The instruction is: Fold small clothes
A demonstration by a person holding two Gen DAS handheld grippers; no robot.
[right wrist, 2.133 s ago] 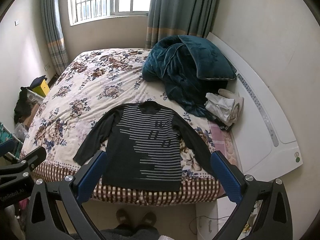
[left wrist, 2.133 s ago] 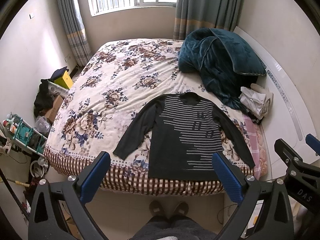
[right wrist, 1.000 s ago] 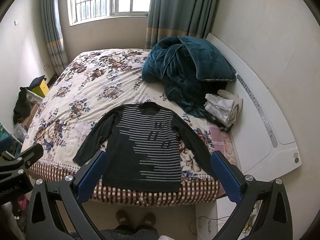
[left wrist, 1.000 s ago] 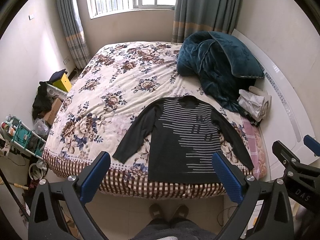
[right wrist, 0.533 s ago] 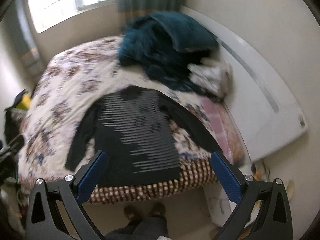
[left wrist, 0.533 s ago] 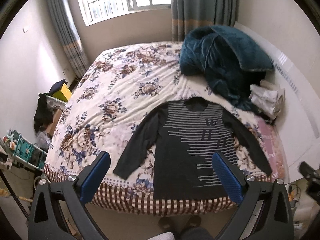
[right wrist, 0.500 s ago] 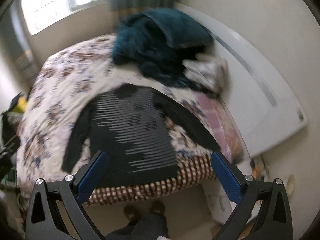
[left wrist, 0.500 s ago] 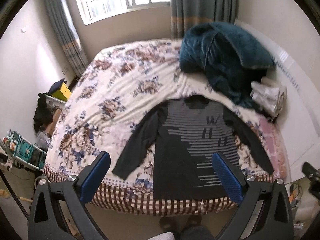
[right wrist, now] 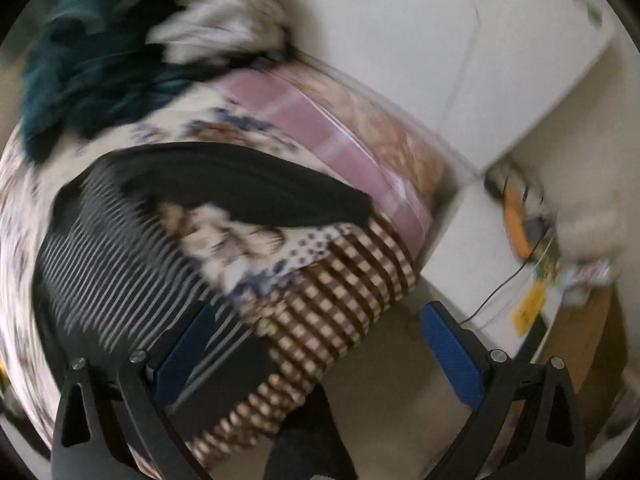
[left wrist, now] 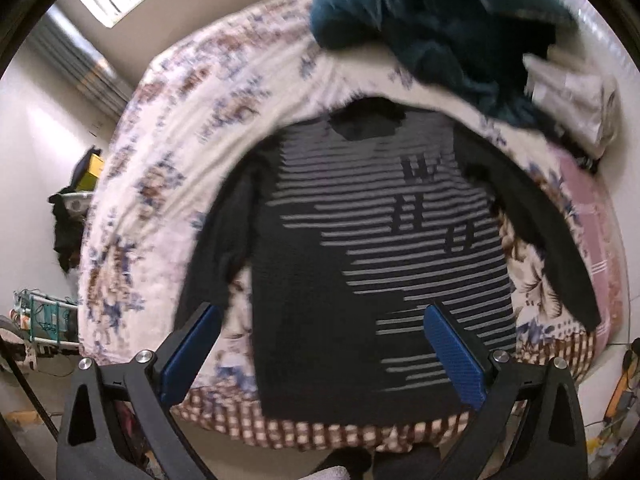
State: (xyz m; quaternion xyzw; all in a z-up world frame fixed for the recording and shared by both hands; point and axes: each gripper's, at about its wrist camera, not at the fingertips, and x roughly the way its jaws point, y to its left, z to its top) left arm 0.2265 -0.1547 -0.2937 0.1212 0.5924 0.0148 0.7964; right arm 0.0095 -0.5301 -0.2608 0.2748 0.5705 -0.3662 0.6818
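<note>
At bed's foot edge | sweater [left wrist: 360, 240] flat | left tool [left wrist: 320, 356], right tool [right wrist: 316, 354] spread, holding nothing

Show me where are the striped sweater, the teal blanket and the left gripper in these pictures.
striped sweater [left wrist: 360, 248]: left wrist view, middle of the chest.
teal blanket [left wrist: 432, 16]: left wrist view, centre of the heap at the bed's far side.
left gripper [left wrist: 320, 354]: left wrist view, midway between its blue fingertips, open.

Sweater [left wrist: 360, 264]: black, thin grey horizontal stripes, ahead between blue-padded fingers [left wrist: 192, 350] of left view. Bedspread [left wrist: 192, 128]: cream, brown-and-blue floral; brown-cream check border [right wrist: 340, 300] between right view's fingers. Blanket [left wrist: 432, 16]: teal, beyond sweater. Mattress edge [right wrist: 312, 120]: pink stripe.
</note>
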